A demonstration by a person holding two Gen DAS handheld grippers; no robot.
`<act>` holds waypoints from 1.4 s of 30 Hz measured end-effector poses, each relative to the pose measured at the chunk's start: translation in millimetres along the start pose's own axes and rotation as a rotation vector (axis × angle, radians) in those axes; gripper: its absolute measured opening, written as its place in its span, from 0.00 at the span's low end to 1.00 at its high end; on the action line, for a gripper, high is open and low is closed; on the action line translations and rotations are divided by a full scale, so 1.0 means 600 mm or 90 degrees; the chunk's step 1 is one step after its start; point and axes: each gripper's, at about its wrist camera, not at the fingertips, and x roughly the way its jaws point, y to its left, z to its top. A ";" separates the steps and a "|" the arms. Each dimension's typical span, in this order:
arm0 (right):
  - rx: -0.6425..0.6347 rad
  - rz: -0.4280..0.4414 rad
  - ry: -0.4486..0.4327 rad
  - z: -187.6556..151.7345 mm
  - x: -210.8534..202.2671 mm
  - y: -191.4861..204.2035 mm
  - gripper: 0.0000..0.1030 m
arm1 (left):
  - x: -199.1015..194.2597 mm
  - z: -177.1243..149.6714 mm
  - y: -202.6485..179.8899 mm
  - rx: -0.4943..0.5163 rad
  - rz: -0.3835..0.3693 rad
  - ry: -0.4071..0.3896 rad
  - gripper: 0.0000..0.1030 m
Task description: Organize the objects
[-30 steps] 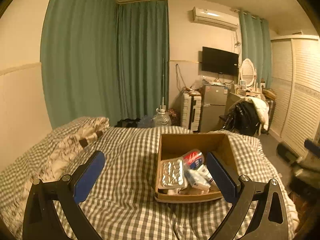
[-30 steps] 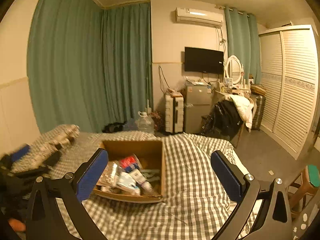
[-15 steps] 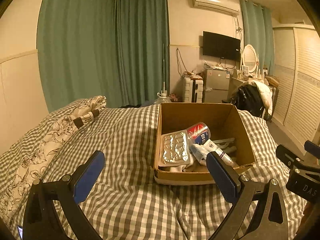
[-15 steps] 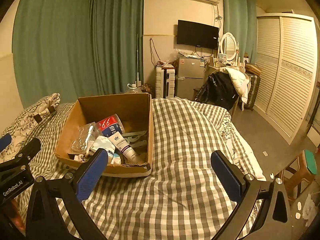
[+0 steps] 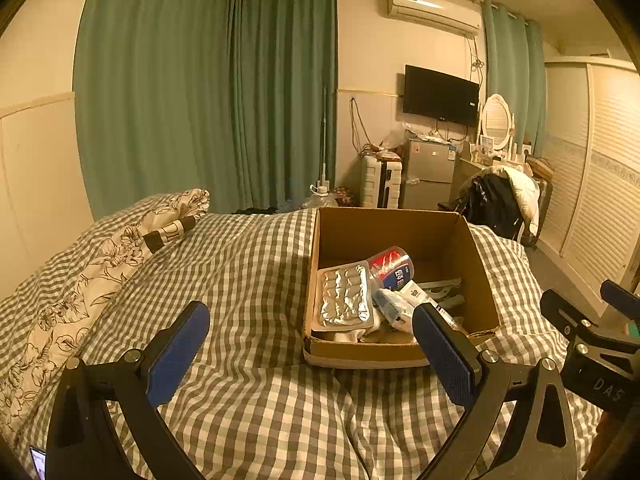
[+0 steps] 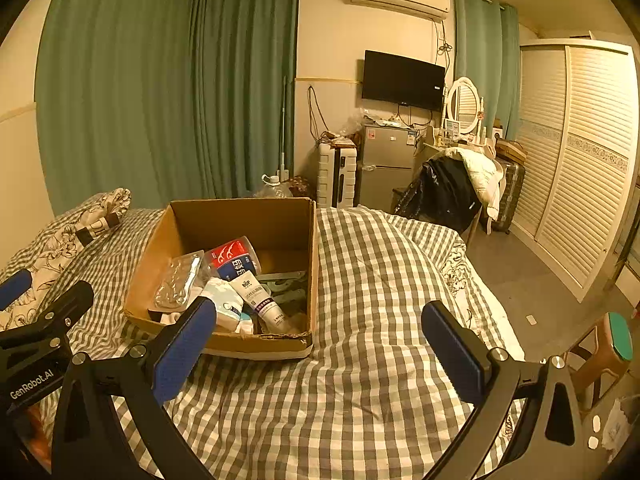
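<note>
An open cardboard box (image 5: 472, 248) sits on the checked bed cover; it also shows in the right wrist view (image 6: 224, 224). Inside lie a silver blister pack (image 5: 344, 296), a red and blue pouch (image 5: 394, 268), a white tube (image 6: 260, 300) and a small white packet (image 6: 224, 308). My left gripper (image 5: 312, 354) is open and empty, hovering over the bed just before the box's near left side. My right gripper (image 6: 316, 348) is open and empty, near the box's front right corner. Each gripper shows at the edge of the other's view.
A floral pillow (image 5: 100, 276) lies on the bed's left side. Beyond the bed stand a suitcase (image 6: 336, 176), a small fridge (image 6: 386, 164), and a chair with clothes (image 6: 452, 192). A wardrobe (image 6: 580, 152) lines the right wall. A stool (image 6: 608, 344) stands right of the bed.
Both grippers have lifted and pulled back slightly, so the box sits a little farther off than half a second ago. Both stay open and empty.
</note>
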 end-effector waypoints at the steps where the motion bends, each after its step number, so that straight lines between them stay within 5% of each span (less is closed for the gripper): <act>1: 0.000 0.000 0.000 0.000 0.000 0.000 1.00 | 0.000 0.000 0.000 -0.001 0.000 0.000 1.00; 42: -0.009 -0.005 0.008 -0.008 0.006 -0.003 1.00 | 0.001 -0.005 -0.003 0.000 0.005 0.007 1.00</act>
